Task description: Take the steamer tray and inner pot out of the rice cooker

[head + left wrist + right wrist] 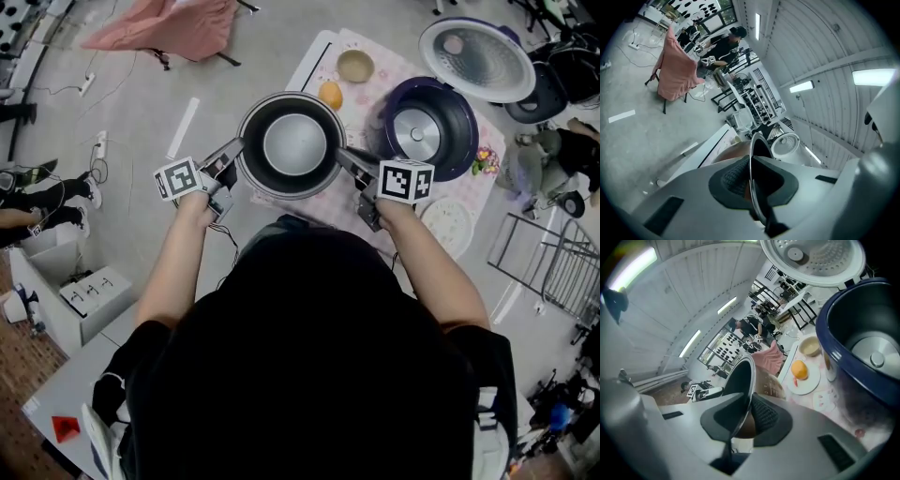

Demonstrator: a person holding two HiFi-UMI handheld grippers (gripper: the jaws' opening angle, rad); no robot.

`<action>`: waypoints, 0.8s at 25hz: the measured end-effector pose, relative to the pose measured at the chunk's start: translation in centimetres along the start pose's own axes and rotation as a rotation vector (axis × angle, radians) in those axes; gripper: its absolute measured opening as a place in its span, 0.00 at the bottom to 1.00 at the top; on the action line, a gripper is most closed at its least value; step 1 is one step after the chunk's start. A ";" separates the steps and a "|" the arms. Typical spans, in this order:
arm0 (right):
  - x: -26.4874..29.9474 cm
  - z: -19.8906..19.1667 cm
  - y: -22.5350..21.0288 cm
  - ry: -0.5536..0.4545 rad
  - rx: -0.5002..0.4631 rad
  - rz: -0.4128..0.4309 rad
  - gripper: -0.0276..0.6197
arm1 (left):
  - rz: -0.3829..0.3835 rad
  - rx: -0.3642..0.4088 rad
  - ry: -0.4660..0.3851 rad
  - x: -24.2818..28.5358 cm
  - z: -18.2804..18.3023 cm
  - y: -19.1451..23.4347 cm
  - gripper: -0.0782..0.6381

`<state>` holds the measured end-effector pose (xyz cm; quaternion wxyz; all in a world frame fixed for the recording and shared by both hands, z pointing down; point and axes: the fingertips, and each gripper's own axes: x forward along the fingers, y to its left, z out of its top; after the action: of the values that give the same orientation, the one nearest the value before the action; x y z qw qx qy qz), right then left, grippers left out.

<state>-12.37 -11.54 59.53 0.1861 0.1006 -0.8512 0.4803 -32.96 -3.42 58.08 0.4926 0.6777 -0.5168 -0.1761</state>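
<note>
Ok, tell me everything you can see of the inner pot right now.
The inner pot is round, dark inside with a paler grey bottom, a thin bright rim and a brownish outer wall; it looks empty. It is mouth-up and about level, out of the rice cooker and to its left in the head view, over the table edge. The left tool and right tool clamp its rim on opposite sides.

- Your tabletop (pixel 307 64) stands on a grey concrete floor (pixel 122 103).
- Left of the tabletop and beyond it, you have a pink-draped chair (pixel 169 23).
- Right of the tabletop stands a wire rack (pixel 548 258).
- Above the tabletop, strip lights (pixel 876 77) glow on a ribbed ceiling (pixel 820 37).
</note>
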 end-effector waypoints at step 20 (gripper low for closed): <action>2.0 -7.4 -8.2 0.072 0.122 -0.094 0.12 | 0.159 -0.130 0.101 1.9 -8.0 8.8 0.16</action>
<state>-9.75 -9.42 70.21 0.2325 0.1344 -0.8075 0.5252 -30.81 -1.01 69.66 0.5734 0.6092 -0.5308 -0.1351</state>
